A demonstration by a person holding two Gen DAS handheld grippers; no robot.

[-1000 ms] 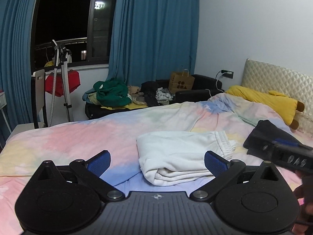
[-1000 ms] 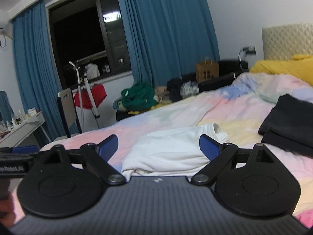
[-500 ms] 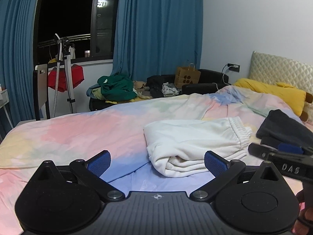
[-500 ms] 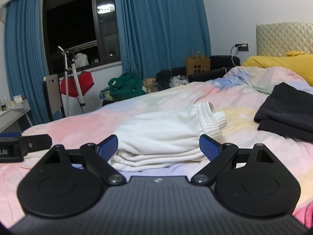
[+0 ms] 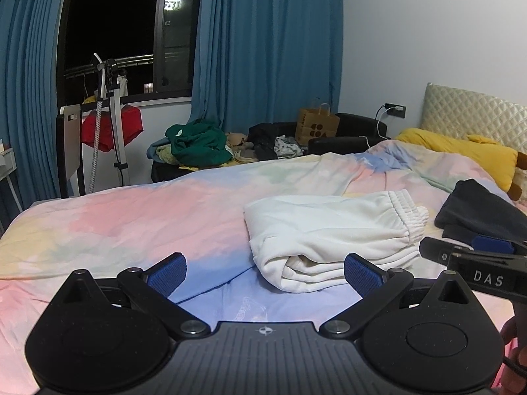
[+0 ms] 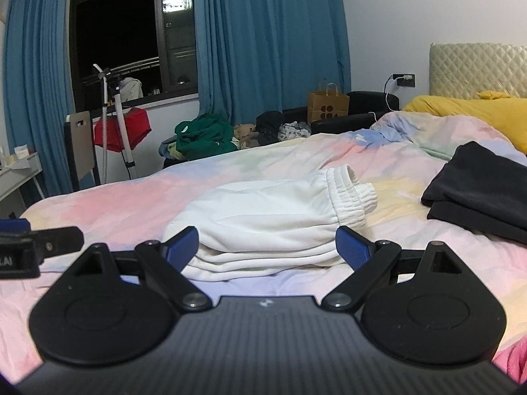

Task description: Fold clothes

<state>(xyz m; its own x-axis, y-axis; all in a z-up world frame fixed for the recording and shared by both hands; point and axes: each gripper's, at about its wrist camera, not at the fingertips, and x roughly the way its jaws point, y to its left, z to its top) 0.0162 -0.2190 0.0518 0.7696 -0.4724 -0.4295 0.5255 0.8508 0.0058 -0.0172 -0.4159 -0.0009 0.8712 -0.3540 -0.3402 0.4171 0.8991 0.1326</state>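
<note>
One bed [image 5: 131,217] fills both views, its pastel tie-dye cover rumpled toward a quilted headboard [image 5: 474,108] at 2 o'clock, with a yellow pillow [image 5: 457,154] lying below it. Blue curtains [image 5: 270,46] flank a dark window [image 5: 112,26] at 11 o'clock; beneath it stand a metal stand [image 5: 115,125] with a red garment [image 5: 108,128] hung on it, and a low black sofa [image 5: 349,135] heaped with a green garment [image 5: 197,144] and a brown paper bag [image 5: 316,125]. Folded white sweatpants [image 6: 273,220] lie in the middle of the bed, waistband toward 2 o'clock, well apart from a folded black garment [image 6: 481,191] at 3 o'clock. Both tools hover low over the near edge of the cover, pointing across the bed — the left tool [image 5: 263,270] has its blue pads spread wide and empty, the pants just ahead at 1 o'clock. The right tool [image 6: 266,243] is likewise spread wide, holding nothing, its pads on either side of the near fold of the pants; whether they touch the cloth cannot be told.
</note>
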